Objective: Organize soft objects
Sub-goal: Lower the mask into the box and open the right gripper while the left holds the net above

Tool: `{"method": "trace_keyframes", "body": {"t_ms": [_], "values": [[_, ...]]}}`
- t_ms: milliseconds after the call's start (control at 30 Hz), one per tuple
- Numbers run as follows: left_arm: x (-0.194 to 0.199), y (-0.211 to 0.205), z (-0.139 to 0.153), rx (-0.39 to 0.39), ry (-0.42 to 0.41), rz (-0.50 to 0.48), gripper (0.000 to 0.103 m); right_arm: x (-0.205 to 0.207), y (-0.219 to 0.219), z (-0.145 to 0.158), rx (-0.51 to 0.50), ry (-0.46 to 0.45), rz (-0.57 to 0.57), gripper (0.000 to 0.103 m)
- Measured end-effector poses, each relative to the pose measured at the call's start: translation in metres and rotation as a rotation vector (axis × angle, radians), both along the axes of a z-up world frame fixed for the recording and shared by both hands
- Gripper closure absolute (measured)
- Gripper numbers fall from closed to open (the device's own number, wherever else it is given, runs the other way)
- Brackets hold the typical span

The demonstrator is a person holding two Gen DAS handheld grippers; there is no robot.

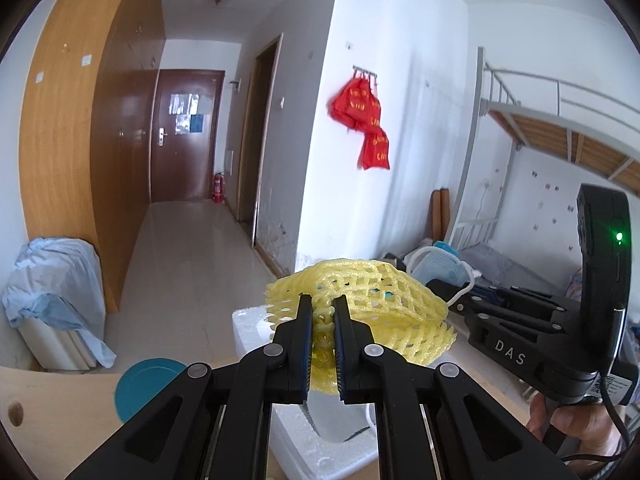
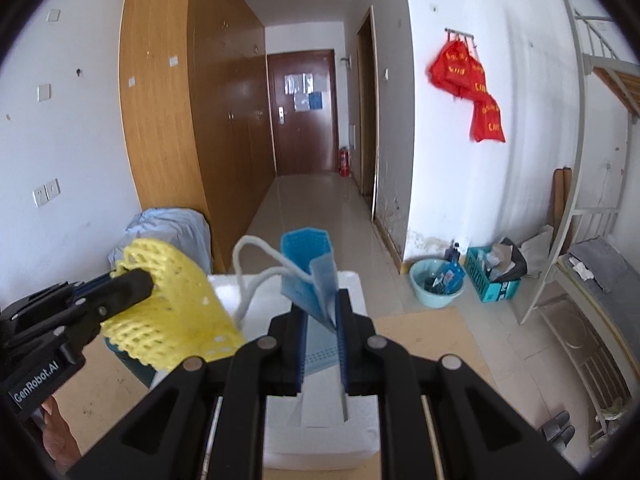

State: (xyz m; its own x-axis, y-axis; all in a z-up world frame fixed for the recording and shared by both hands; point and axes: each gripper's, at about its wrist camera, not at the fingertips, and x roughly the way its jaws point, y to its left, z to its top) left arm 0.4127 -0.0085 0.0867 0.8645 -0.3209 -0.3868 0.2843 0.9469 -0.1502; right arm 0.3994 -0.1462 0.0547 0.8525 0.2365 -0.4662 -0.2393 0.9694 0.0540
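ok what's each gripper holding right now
left gripper: shut on the yellow foam net
right gripper: shut on the blue face mask

Left wrist view: looks forward along its own fingers, close over the white foam box (image 1: 256,332), facing the corridor door (image 1: 186,136). Right wrist view: same heading, set just to the right. Shared ground — door (image 2: 304,112), red bags (image 1: 364,120) (image 2: 468,88), foam box (image 2: 352,288) — each camera also catching the other gripper.

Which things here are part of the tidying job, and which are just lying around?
Job: yellow foam fruit net in left gripper; blue face mask in right gripper; white foam box.
Lying about: red bags, teal basin, fire extinguisher.
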Motion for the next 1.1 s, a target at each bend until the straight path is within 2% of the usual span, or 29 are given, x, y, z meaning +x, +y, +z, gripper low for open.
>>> {"method": "trace_keyframes", "body": {"t_ms": [300,467,533,600,633,833,1100], "values": [[0.015,-0.002,-0.008,0.033,0.037,-0.016,0.093,0.007,0.001,-0.005,0.001,0.042,0.024,0.086],[0.019,0.002,-0.008,0.03,0.046,-0.013,0.093,0.014,0.002,-0.003,0.04,0.073,0.047,0.086],[0.019,0.004,-0.007,0.022,0.045,-0.014,0.093,0.017,0.0,-0.002,0.056,0.085,0.052,0.076],[0.017,0.005,-0.006,0.02,0.043,-0.016,0.093,0.015,-0.002,0.0,0.048,0.068,0.03,0.041],[0.017,0.005,-0.006,0.021,0.041,-0.014,0.093,0.014,-0.004,0.002,0.057,0.059,0.024,0.038],[0.016,0.005,-0.008,0.02,0.043,-0.016,0.093,0.008,-0.01,0.012,0.097,0.024,0.024,0.037],[0.014,0.01,-0.004,-0.004,0.041,-0.015,0.093,0.022,-0.012,0.004,0.205,0.101,0.092,0.037]]}}
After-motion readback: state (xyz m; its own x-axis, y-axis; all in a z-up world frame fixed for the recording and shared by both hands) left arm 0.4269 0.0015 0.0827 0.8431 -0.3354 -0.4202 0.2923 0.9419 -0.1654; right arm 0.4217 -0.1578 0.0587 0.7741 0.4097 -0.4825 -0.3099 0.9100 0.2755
